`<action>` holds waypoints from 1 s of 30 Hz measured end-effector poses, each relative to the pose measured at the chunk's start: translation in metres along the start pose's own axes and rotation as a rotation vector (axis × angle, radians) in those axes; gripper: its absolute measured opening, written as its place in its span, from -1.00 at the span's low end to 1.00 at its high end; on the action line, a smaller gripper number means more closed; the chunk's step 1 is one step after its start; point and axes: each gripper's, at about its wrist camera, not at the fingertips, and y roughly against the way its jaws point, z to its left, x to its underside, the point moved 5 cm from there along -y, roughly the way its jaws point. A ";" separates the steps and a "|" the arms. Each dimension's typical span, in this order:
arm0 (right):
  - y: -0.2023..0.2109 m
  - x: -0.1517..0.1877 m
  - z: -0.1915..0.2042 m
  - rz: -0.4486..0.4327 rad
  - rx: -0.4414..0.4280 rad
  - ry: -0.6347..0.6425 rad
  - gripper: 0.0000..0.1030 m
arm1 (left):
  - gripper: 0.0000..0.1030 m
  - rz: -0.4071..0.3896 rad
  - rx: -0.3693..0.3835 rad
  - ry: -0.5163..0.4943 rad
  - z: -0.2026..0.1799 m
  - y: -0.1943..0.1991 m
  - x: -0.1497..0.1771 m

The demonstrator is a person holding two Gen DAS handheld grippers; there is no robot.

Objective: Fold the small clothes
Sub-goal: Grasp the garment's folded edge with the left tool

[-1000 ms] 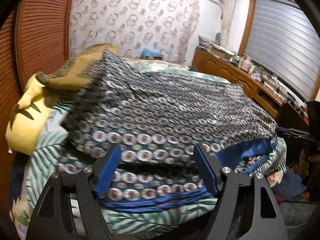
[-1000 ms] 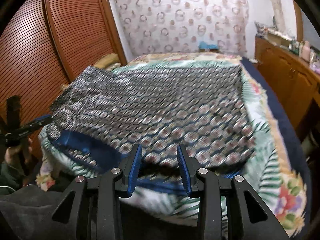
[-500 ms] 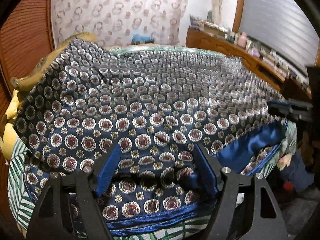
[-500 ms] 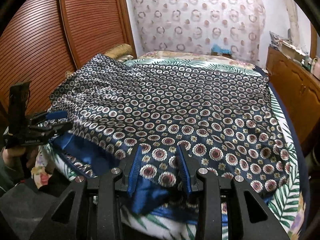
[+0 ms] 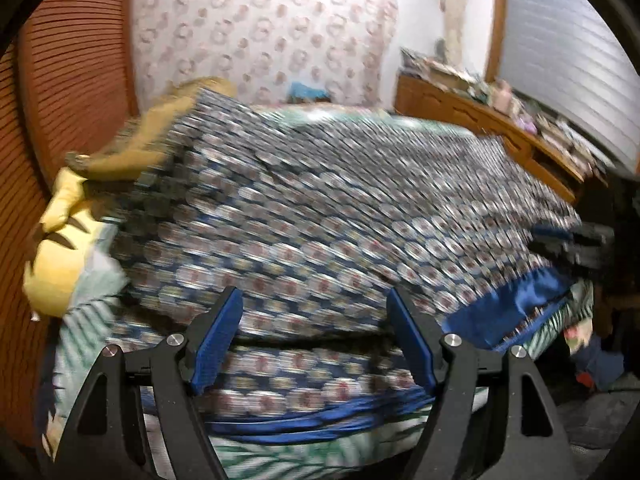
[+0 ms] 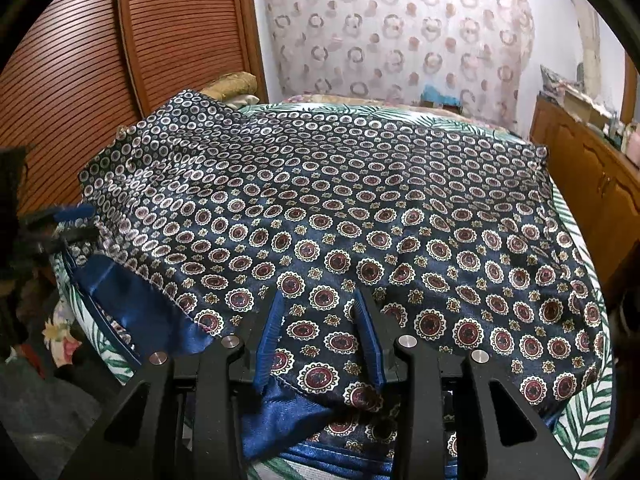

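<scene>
Roughly one fold done: cloth (image 6: 360, 216) lies doubled on the bed (image 6: 580, 420), blue lining showing at the near edge; more folds left. Left gripper (image 5: 314, 340) wide open, holding nothing. Right gripper (image 6: 320, 332) part open astride the cloth hem, not clamped. Pillow (image 5: 60, 256) and cabinet (image 6: 592, 176) flank the bed, neither blocking.

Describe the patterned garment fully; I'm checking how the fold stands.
The navy satin-looking garment with white-and-maroon medallions lies spread over the leaf-print bedspread, its upper layer folded toward the near edge, plain blue lining showing at the left. The right gripper straddles its near hem; whether it pinches is unclear. The open left gripper hangs over its edge.
</scene>
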 end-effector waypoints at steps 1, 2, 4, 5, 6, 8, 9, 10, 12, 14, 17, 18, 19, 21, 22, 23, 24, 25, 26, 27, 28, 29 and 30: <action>0.000 0.001 0.002 -0.006 0.010 0.013 -0.23 | 0.46 -0.023 -0.024 0.024 0.013 0.006 -0.004; -0.003 0.001 0.005 -0.011 0.024 0.029 -0.23 | 0.46 -0.037 -0.041 0.042 0.022 0.010 -0.005; -0.003 0.006 0.012 -0.022 0.047 0.054 -0.22 | 0.46 -0.057 -0.092 0.079 0.046 0.015 -0.008; -0.003 0.007 0.014 -0.026 0.050 0.051 -0.21 | 0.46 -0.056 -0.120 0.094 0.058 0.016 -0.009; -0.003 0.009 0.015 -0.028 0.046 0.044 -0.21 | 0.46 -0.055 -0.139 0.105 0.066 0.016 -0.010; -0.004 0.010 0.015 -0.032 0.042 0.040 -0.20 | 0.46 -0.050 -0.166 0.128 0.083 0.016 -0.009; 0.003 0.011 0.010 -0.031 0.039 0.040 -0.20 | 0.46 -0.044 -0.171 0.134 0.088 0.014 -0.008; 0.003 0.011 0.010 -0.032 0.039 0.040 -0.20 | 0.40 -0.040 -0.171 0.138 0.091 0.013 -0.008; 0.003 0.011 0.011 -0.034 0.038 0.038 -0.20 | 0.24 -0.023 -0.154 0.142 0.097 0.008 -0.006; 0.004 0.012 0.010 -0.035 0.037 0.038 -0.20 | 0.03 -0.001 -0.135 0.144 0.099 0.000 -0.004; 0.007 0.012 0.007 -0.035 0.034 0.037 -0.20 | -0.09 0.033 -0.126 0.152 0.099 -0.012 -0.001; 0.007 0.011 0.006 -0.035 0.034 0.037 -0.20 | -0.10 0.038 -0.126 0.150 0.098 -0.013 0.001; 0.008 0.011 0.007 -0.035 0.033 0.037 -0.20 | -0.10 0.043 -0.126 0.148 0.097 -0.015 0.002; 0.008 0.011 0.007 -0.036 0.032 0.035 -0.20 | -0.10 0.049 -0.126 0.148 0.097 -0.018 0.003; 0.008 0.011 0.008 -0.036 0.032 0.034 -0.20 | -0.10 0.052 -0.126 0.149 0.097 -0.019 0.003; 0.008 0.011 0.008 -0.036 0.032 0.034 -0.20 | -0.10 0.054 -0.128 0.151 0.098 -0.020 0.003; 0.008 0.011 0.008 -0.037 0.033 0.034 -0.20 | -0.10 0.057 -0.130 0.152 0.099 -0.020 0.003; 0.008 0.011 0.008 -0.037 0.033 0.034 -0.20 | -0.10 0.059 -0.132 0.155 0.099 -0.021 0.003; 0.008 0.011 0.008 -0.038 0.032 0.033 -0.20 | -0.10 0.061 -0.132 0.157 0.101 -0.022 0.004; 0.008 0.011 0.008 -0.038 0.031 0.032 -0.20 | -0.10 0.061 -0.132 0.156 0.101 -0.022 0.004; 0.009 0.011 0.008 -0.039 0.030 0.031 -0.20 | -0.10 0.061 -0.132 0.155 0.101 -0.022 0.004; 0.009 0.011 0.008 -0.040 0.030 0.030 -0.20 | -0.10 0.062 -0.134 0.153 0.101 -0.022 0.003; 0.009 0.011 0.008 -0.040 0.029 0.030 -0.20 | -0.10 0.062 -0.134 0.153 0.101 -0.022 0.003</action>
